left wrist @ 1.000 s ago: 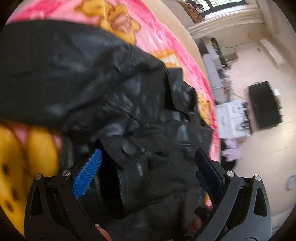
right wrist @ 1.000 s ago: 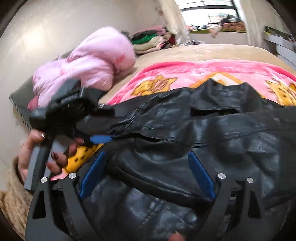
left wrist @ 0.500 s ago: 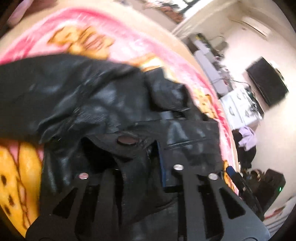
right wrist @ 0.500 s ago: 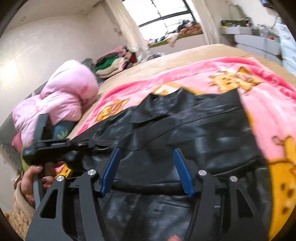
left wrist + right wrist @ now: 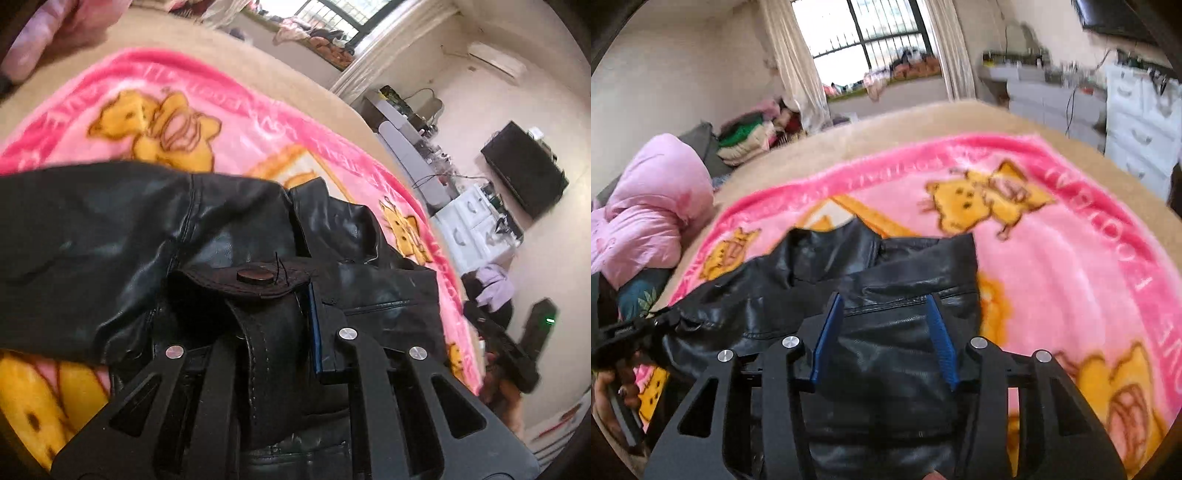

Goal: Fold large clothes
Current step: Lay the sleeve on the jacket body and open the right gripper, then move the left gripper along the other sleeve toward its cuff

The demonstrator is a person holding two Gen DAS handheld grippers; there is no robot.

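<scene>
A black leather jacket [image 5: 110, 236] lies on a pink cartoon blanket [image 5: 229, 110] spread over a bed. My left gripper [image 5: 273, 332] is shut on a buttoned strap at the jacket's edge and holds it up. In the right wrist view the jacket [image 5: 908, 266] lies bunched in front of my right gripper [image 5: 884, 332], whose blue pads have closed in on a fold of the leather at its near edge. The left gripper [image 5: 624, 336] shows at the far left of that view, holding the jacket's other end.
A pink puffy coat [image 5: 646, 218] and a pile of folded clothes [image 5: 746, 140] sit at the head of the bed. White drawers [image 5: 1141, 125], a desk and a black TV [image 5: 524, 177] stand beyond the bed's right side.
My left gripper closed on the buttoned strap and lifted it. My right gripper narrowed from wide open onto a fold of the jacket, and both views rose, showing more of the room.
</scene>
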